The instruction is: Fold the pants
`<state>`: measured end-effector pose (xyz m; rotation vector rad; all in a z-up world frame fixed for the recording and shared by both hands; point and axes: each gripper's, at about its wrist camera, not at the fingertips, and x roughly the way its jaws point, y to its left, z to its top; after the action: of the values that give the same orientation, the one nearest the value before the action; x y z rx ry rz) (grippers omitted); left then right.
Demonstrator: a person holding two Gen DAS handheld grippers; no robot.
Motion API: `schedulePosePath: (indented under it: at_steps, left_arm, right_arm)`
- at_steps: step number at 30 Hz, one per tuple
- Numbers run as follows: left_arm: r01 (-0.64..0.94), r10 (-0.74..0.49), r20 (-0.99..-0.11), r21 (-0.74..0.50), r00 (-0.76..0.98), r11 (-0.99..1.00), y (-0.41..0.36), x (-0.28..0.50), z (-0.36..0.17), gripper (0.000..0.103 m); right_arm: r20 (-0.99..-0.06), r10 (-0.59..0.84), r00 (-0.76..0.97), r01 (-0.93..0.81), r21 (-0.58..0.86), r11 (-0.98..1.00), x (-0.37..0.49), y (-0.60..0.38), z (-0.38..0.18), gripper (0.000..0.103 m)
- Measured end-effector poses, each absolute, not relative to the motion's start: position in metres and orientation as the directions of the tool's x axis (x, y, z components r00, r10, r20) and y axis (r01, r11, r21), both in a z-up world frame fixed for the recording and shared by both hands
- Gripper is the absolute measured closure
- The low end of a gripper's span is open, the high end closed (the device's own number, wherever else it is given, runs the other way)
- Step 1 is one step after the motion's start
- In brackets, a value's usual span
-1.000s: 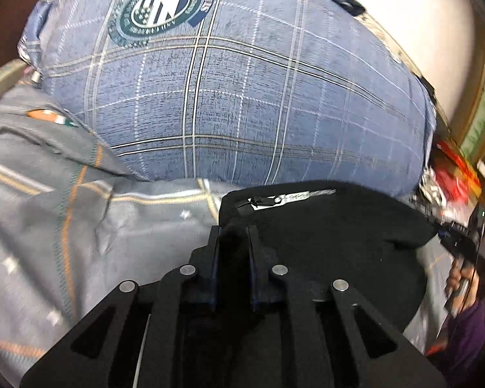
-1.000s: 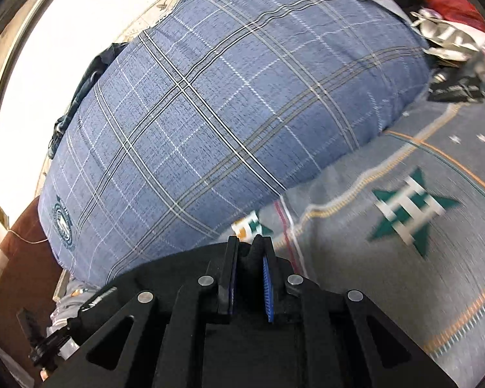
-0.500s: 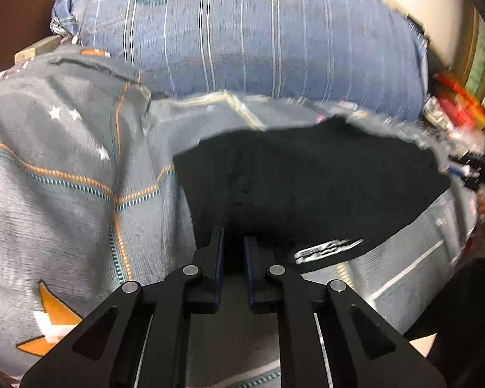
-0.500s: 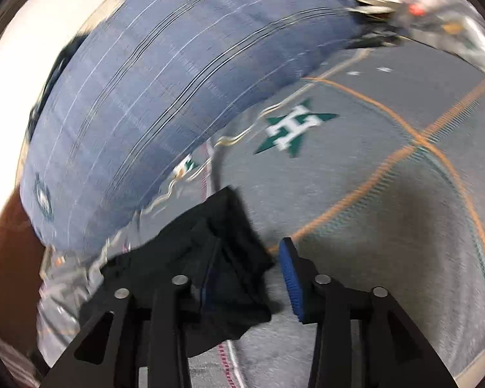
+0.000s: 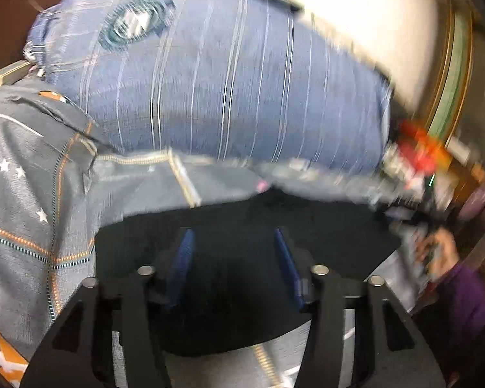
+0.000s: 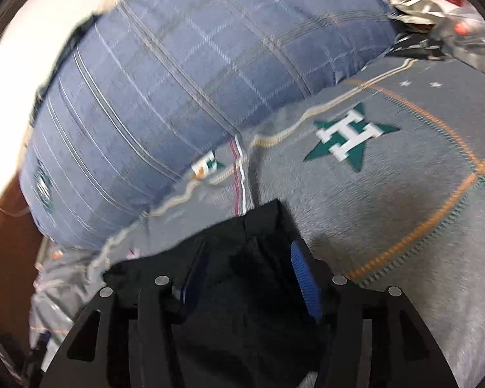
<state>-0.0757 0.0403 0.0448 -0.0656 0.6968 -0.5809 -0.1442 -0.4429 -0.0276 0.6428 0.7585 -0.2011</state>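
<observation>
In the left wrist view the left hand-held gripper [image 5: 231, 266] stands with its blue pads apart above the black soft-fabric pants [image 5: 242, 223], which lie spread flat on the grey patterned bedspread [image 5: 26, 200]; no cloth is pinched between the pads. In the right wrist view the right hand-held gripper [image 6: 252, 270] is likewise apart, a corner of the pants [image 6: 262, 226] lying loose between and beyond its pads at twelve o'clock. The pants look light, limp and floppy, likely to sag and crease when lifted, so the sensible hold is a pinch on a folded edge or corner, both grippers level with each other. Beyond the pants, from ten to one o'clock, the large blue plaid pillow [image 5: 229, 80] rests on the bedspread. At three o'clock in the left view a person's hand [image 5: 436, 252] with a purple sleeve shows, blurred.

A second ago both grippers were clamped on the black cloth, held up close to the pillow. Both sets of jaws have just been opening, and the pants now lie released on the bed.
</observation>
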Motion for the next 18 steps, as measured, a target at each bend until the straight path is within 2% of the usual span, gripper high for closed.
schedulePosePath:
  at_steps: [1,2,4,6,11,15,17,18]
  left_arm:
    - [0.476,-0.485,-0.637,-0.204,0.599,0.856,0.029,-0.072,0.034,0.052]
    - [0.468,-0.444,-0.684,-0.168,0.579,0.868,0.021,-0.068,0.022,0.052]
    - [0.443,-0.363,-0.763,-0.112,0.535,0.889,0.01,-0.06,-0.001,0.052]
    - [0.426,-0.338,-0.787,-0.107,0.517,0.899,0.01,-0.055,-0.011,0.052]
    - [0.406,-0.334,-0.769,-0.106,0.546,0.908,0.013,-0.054,-0.009,0.052]
    - [0.406,-0.337,-0.764,-0.108,0.551,0.908,0.015,-0.056,-0.01,0.052]
    - [0.405,-0.337,-0.761,-0.106,0.554,0.908,0.014,-0.055,-0.01,0.051]
    - [0.407,-0.337,-0.759,-0.105,0.557,0.907,0.014,-0.055,-0.01,0.051]
  right_arm:
    - [-0.717,0.033,0.696,0.401,0.427,0.811,-0.14,-0.439,-0.029,0.078]
    - [-0.733,0.006,0.68,0.409,0.386,0.827,-0.137,-0.435,-0.029,0.084]
    - [-0.72,-0.005,0.694,0.405,0.384,0.83,-0.136,-0.43,-0.023,0.09]
    - [-0.683,-0.031,0.73,0.397,0.386,0.833,-0.137,-0.428,-0.012,0.09]
    - [-0.615,-0.046,0.787,0.38,0.426,0.821,-0.125,-0.43,0.003,0.09]
    - [-0.663,-0.115,0.739,0.434,0.339,0.835,-0.1,-0.433,-0.012,0.091]
    - [-0.707,-0.157,0.69,0.469,0.272,0.84,-0.09,-0.439,-0.025,0.082]
    - [-0.731,-0.132,0.67,0.482,0.292,0.826,-0.09,-0.446,-0.031,0.077]
